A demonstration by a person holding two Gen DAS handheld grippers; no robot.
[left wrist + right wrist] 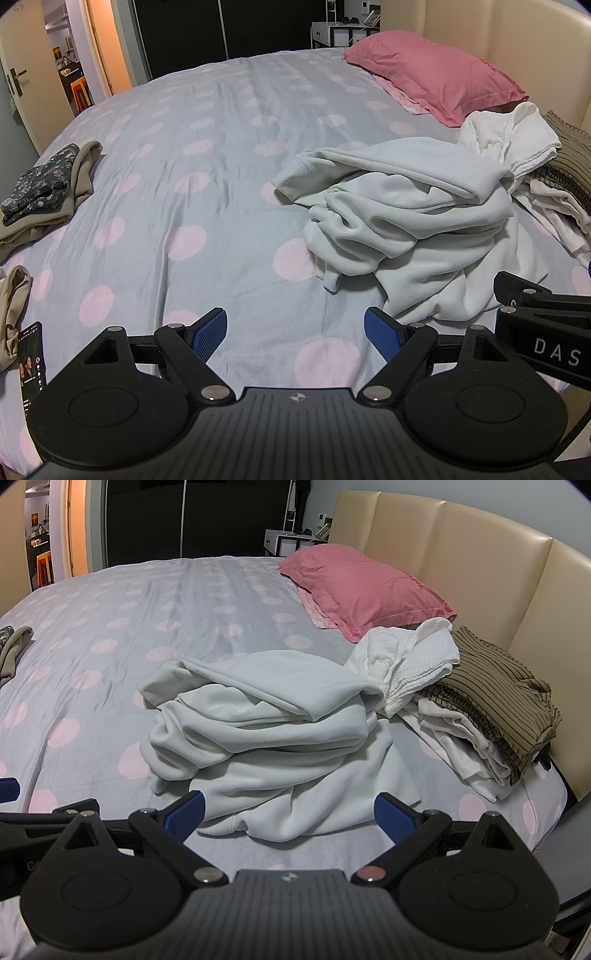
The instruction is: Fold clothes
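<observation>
Where the bed (221, 147) is covered by a grey sheet with pink dots, the following items are recorded.

Left gripper (295, 334): held low over the near edge of the sheet, blue pads spread wide, nothing held between them. Bare sheet is seen in the gap.

Right gripper (290, 814): likewise spread wide and empty, positioned just short of the near hem of the pale grey sweatshirt (266, 731). Part of it is also seen at the right edge of the left wrist view.

Pale grey sweatshirt: lying crumpled in a heap on the right half of the bed, one ribbed cuff pointing left, unfolded.

White waffle-textured garment (410, 661): bunched beside the sweatshirt, touching its far right edge and resting partly on the striped piece.

Brown striped garment (498, 690): lying on white fabric (465, 749) near the beige headboard (461, 554).

Pink pillow (362, 590): set at the head of the bed, beyond the heap.

Dark floral garment (37, 181): lying atop an olive garment (79, 177), at the far left of the bed, well apart from the heap.

Phone (33, 365): lying on the sheet at the lower left, screen lit.
</observation>
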